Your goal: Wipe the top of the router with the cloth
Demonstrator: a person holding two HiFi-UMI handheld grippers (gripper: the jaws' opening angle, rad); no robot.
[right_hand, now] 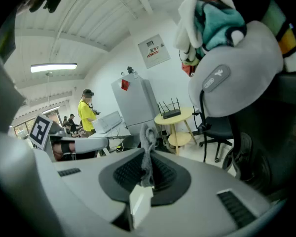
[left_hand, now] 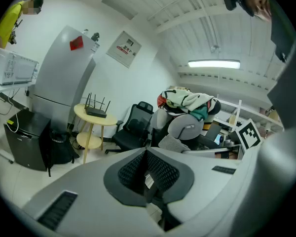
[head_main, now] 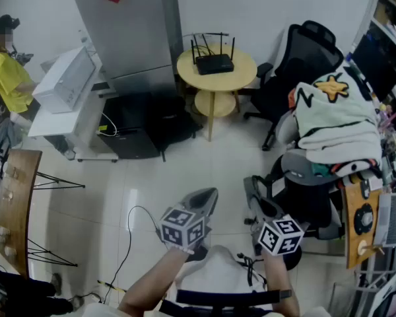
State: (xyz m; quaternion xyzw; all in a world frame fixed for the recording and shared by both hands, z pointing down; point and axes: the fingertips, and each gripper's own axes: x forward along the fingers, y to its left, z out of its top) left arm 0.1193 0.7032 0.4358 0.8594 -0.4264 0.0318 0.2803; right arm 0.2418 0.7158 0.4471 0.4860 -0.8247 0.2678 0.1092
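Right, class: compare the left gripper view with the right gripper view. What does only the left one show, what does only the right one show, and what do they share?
Only the left gripper view shows the left gripper: its jaws are shut, with nothing between them.

Only the right gripper view shows the grey cloth, pinched upright in the shut jaws of the right gripper.

Both show the router on the round yellow table, untouched. Both also show the tall grey cabinet with a red sticker, and a person in a yellow shirt.
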